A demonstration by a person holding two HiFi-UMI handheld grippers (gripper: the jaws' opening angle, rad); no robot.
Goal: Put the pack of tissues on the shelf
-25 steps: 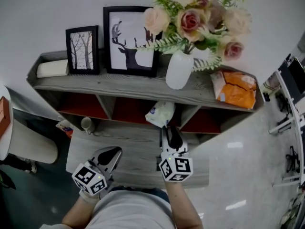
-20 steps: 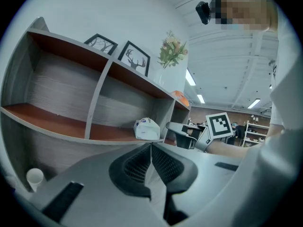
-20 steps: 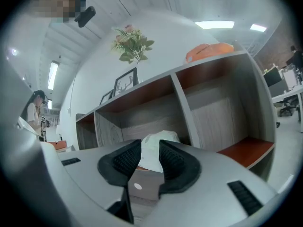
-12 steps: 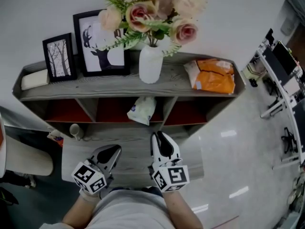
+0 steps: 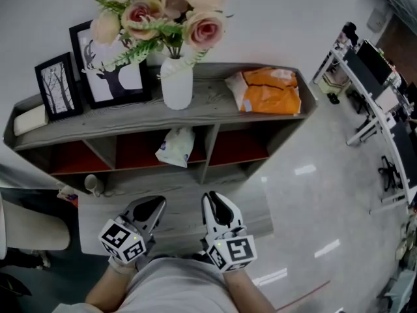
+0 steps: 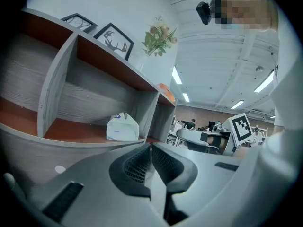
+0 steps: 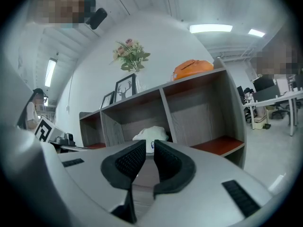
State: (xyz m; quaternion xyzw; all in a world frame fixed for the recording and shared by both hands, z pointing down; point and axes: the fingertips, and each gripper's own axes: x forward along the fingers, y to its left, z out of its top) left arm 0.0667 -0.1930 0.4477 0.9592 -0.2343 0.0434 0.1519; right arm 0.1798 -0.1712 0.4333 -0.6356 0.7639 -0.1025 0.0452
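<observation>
The pack of tissues [image 5: 174, 145], white with a blue mark, rests at the front edge of the middle compartment of the grey shelf unit [image 5: 215, 108]. It also shows in the left gripper view [image 6: 122, 126] and, partly behind the jaws, in the right gripper view [image 7: 150, 134]. My right gripper [image 5: 218, 205] [image 7: 149, 144] hangs well back from the pack, over the low table. Its jaws are drawn together to a thin slit and hold nothing. My left gripper [image 5: 151, 207] [image 6: 150, 148] is beside it, shut and empty.
On the shelf top stand a white vase of flowers [image 5: 176, 83], two framed pictures [image 5: 57, 87] and an orange bag [image 5: 268, 91]. A cup [image 5: 93, 184] sits on the low grey table [image 5: 182, 230]. Office desks [image 5: 374, 77] line the right side across shiny floor.
My right gripper has pulled back from the tissue pack, which stays in the middle compartment. The head view has swung right. The left gripper has kept its place.
</observation>
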